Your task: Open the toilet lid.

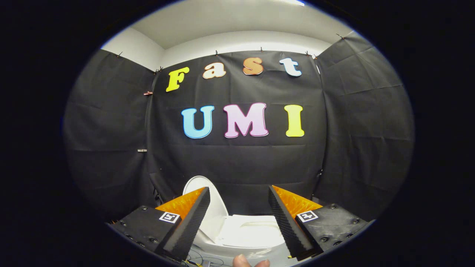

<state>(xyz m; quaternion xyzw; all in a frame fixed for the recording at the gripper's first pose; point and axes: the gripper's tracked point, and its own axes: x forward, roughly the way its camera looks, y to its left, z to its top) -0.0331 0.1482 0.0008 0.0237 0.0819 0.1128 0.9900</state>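
Observation:
A white toilet (252,233) stands low ahead, against the black cloth wall. Its lid (207,200) is raised, standing upright on the left and leaning back, partly hidden behind my left finger. The seat and bowl rim (256,228) lie open between the fingers. My gripper (239,194) is open, held above and in front of the toilet, with nothing between its fingers. The lid is just beyond the left fingertip (202,200), apart from it.
Black cloth walls (237,163) close the booth behind and on both sides of the toilet. A person's fingertips (250,262) show under the gripper. Thin cables (202,259) lie on the floor in front of the toilet.

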